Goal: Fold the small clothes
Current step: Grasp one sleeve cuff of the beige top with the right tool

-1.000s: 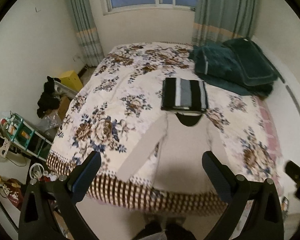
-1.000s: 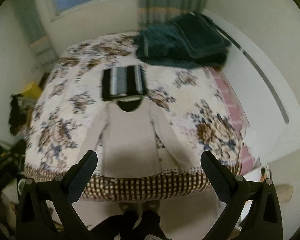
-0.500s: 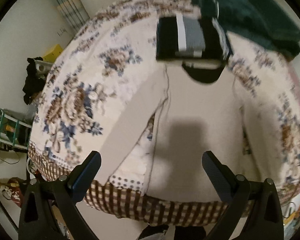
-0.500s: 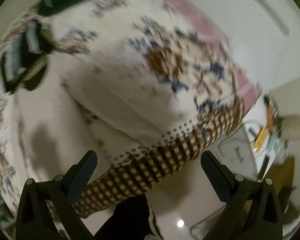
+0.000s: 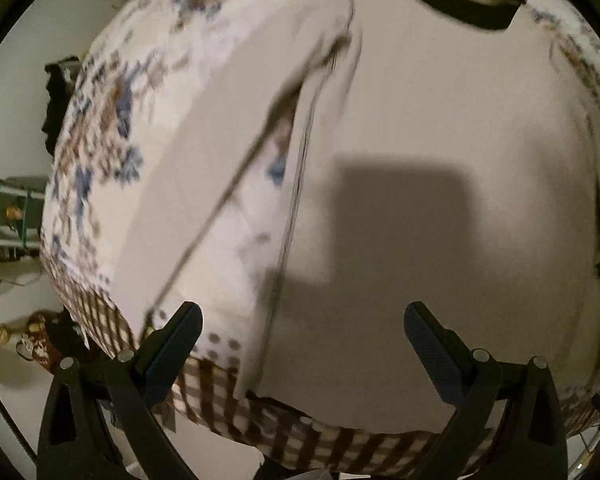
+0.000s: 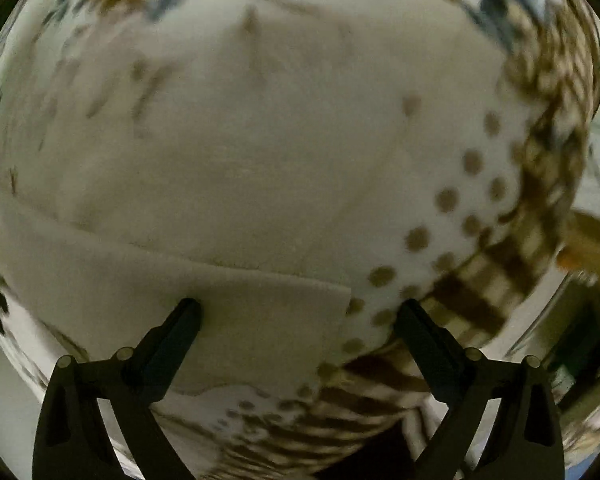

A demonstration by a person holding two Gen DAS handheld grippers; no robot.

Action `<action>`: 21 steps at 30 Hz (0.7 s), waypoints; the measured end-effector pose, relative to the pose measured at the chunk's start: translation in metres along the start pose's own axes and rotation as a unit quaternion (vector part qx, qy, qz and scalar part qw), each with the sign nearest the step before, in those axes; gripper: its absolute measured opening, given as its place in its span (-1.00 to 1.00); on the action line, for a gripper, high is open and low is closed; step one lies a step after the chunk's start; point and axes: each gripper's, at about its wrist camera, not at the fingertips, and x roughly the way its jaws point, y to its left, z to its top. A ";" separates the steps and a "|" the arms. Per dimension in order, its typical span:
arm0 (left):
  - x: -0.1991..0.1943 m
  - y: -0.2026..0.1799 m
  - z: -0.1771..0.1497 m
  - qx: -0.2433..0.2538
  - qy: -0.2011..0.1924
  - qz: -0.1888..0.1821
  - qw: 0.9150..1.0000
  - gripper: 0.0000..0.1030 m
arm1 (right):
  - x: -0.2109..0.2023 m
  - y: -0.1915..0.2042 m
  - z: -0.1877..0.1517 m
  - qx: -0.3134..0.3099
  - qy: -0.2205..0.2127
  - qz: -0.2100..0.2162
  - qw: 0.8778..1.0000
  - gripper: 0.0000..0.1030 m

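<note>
Lying flat on the floral bedspread (image 5: 112, 128), the beige long-sleeved top (image 5: 440, 128) is the landmark for this entry; its hem sits at the bedspread's brown checked border (image 5: 204, 384). Left wrist view: body of the top fills the centre and right, with a square-edged shadow across its middle; the dark neck opening (image 5: 464, 8) is cut off by the upper frame edge, and the folded striped item beyond it shows only as a dark sliver. One sleeve (image 5: 204, 152) runs diagonally out from the top's left side, its cuff end near the checked border; a wedge of bedspread shows between sleeve and body. The opposite sleeve is squeezed into the lens rim and hard to make out. Left gripper (image 5: 302, 344) hovers over the hem, fingers spread wide, nothing between them. Beyond the bedspread's left edge, a green shelf rack (image 5: 12, 208) and floor clutter, blurred. Right wrist view: heavy motion blur; floral pattern above reduced to smears. It shows what the other view does not, the far sleeve's squared cuff (image 6: 260, 320) lying on the dotted band of the bedspread (image 6: 452, 208). Right gripper (image 6: 298, 320) stands wide apart, straddling that cuff, one finger (image 6: 180, 324) over the fabric; contact cannot be judged.
</note>
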 end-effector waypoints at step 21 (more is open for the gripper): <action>0.009 0.064 0.008 -0.049 -0.017 -0.052 0.997 1.00 | -0.187 0.056 -0.014 -0.063 -0.186 0.099 0.975 -0.83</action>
